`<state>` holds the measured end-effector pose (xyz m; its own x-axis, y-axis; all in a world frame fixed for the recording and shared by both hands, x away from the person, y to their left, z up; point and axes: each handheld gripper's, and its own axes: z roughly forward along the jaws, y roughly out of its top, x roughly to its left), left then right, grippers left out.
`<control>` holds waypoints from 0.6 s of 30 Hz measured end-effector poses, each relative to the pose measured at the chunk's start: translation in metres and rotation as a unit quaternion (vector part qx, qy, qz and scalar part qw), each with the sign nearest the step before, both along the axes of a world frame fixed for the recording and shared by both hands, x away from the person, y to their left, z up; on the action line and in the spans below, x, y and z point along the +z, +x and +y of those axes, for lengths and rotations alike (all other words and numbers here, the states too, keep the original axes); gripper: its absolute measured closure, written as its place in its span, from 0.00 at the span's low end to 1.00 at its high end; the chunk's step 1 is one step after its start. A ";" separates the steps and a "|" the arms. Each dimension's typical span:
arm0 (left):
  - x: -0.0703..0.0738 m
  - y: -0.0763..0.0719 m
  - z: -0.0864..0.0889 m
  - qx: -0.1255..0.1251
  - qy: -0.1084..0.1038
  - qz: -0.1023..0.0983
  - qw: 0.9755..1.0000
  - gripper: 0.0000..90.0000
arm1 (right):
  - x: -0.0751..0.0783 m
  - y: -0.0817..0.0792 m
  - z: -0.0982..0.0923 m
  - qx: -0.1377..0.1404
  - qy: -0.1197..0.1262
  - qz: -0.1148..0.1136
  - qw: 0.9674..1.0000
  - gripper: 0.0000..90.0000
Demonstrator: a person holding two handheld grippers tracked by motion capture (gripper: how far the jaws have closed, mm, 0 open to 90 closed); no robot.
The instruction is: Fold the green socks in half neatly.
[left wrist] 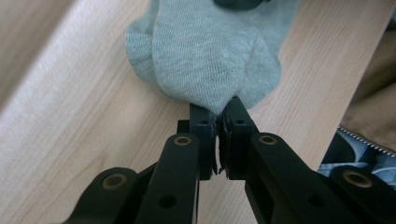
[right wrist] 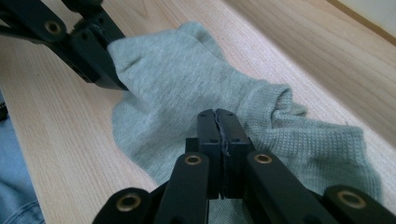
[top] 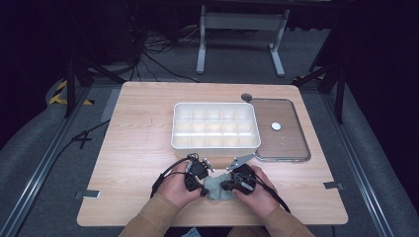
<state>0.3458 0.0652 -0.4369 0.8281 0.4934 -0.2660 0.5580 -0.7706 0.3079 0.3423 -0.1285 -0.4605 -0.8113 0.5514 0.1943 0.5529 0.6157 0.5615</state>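
Note:
A light grey-green sock [top: 216, 191] lies crumpled on the wooden table near its front edge, between the person's two hands. My left gripper [left wrist: 218, 114] pinches a fold at one end of the sock [left wrist: 205, 51], jaws nearly together with fabric between the pads. My right gripper [right wrist: 218, 116] has its jaws pressed together over the middle of the sock [right wrist: 182, 88], a thin line of fabric caught between them. In the right gripper view, the left gripper [right wrist: 109, 51] holds the sock's far corner. From above, the left gripper [top: 203, 191] and right gripper [top: 225, 186] face each other across the sock.
A white tray [top: 216, 146] divided into several compartments stands just beyond the hands at mid table. To its right lies a flat clear lid [top: 291, 143] with a small white disc [top: 275, 126] on it. A dark round knob [top: 246, 97] sits at the lid's far corner.

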 end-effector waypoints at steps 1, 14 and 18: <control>0.000 0.000 0.000 0.000 0.000 0.000 1.000 0.95 | 0.000 0.000 0.000 0.000 0.000 0.000 1.000 1.00; 0.017 -0.011 -0.022 -0.038 -0.046 -0.089 0.994 0.95 | -0.002 -0.005 0.003 -0.008 0.014 0.000 1.000 1.00; 0.016 -0.010 -0.025 -0.049 -0.036 -0.088 0.994 0.95 | -0.003 -0.006 0.002 -0.011 0.021 0.006 1.000 1.00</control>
